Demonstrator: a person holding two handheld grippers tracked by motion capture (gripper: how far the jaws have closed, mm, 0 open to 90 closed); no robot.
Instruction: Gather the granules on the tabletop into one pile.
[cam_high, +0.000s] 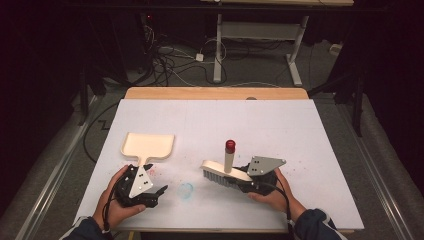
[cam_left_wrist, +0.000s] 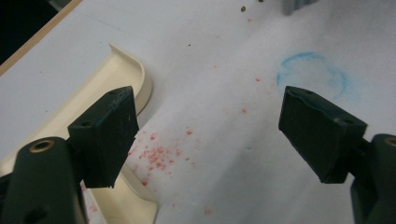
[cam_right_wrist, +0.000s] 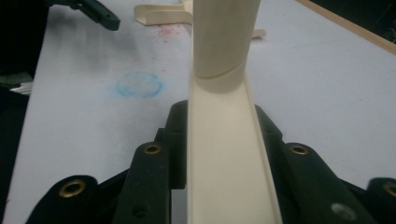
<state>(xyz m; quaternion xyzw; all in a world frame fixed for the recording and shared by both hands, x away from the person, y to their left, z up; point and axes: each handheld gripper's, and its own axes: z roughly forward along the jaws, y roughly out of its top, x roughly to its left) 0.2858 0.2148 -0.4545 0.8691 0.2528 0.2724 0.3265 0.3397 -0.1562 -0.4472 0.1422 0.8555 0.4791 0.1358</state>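
A cream dustpan (cam_high: 148, 145) lies flat at the table's left, its short handle pointing toward my left gripper (cam_high: 150, 176). That gripper (cam_left_wrist: 210, 130) stands open over a scatter of red crumbs (cam_left_wrist: 156, 156), and its left jaw hangs over the dustpan's rim (cam_left_wrist: 135, 70). My right gripper (cam_high: 245, 178) is shut on the back of a cream brush (cam_high: 220, 172) with grey bristles. The brush's upright handle (cam_high: 229, 156) ends in a red cap. In the right gripper view the brush back (cam_right_wrist: 224, 186) runs between the jaws of my right gripper (cam_right_wrist: 222, 119).
A faint blue ring mark (cam_high: 185, 190) sits on the white table cover (cam_high: 280, 130) between the two grippers. Floor cables and a desk frame (cam_high: 260, 40) lie beyond the table's wooden far edge (cam_high: 215, 93).
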